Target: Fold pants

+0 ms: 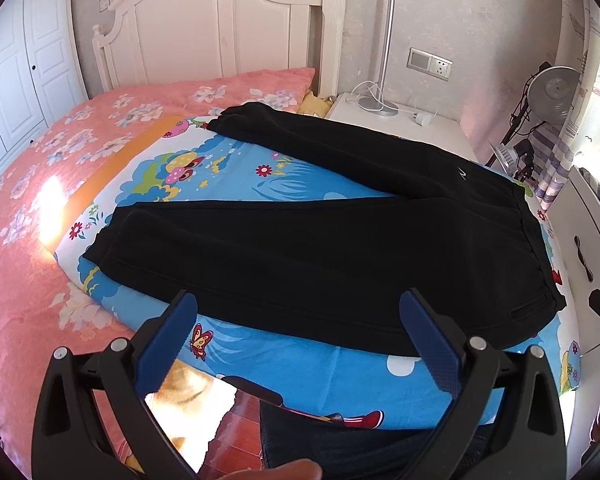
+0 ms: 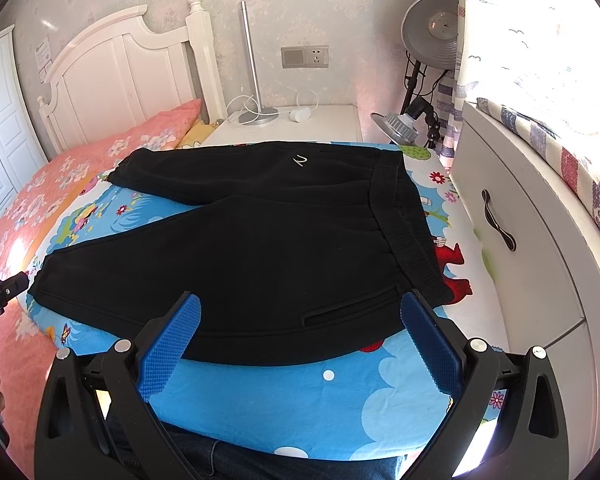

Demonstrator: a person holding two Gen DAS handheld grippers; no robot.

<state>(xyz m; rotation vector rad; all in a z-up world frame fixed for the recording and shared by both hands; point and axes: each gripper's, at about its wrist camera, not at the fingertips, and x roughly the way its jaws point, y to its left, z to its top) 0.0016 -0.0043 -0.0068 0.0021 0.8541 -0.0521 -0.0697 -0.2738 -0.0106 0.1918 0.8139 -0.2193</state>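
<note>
Left wrist view: black pants [image 1: 320, 240] spread flat on blue cartoon sheet [image 1: 340, 372], legs apart in a V, waistband to the right. Left gripper [image 1: 298, 338] above near edge of one leg, jaws wide, holding nothing. Right gripper [image 2: 300, 336] near the pocket, jaws wide, also holding nothing. Pink quilt [image 1: 32, 200] on the left, white nightstand [image 2: 300, 128] beyond.
</note>
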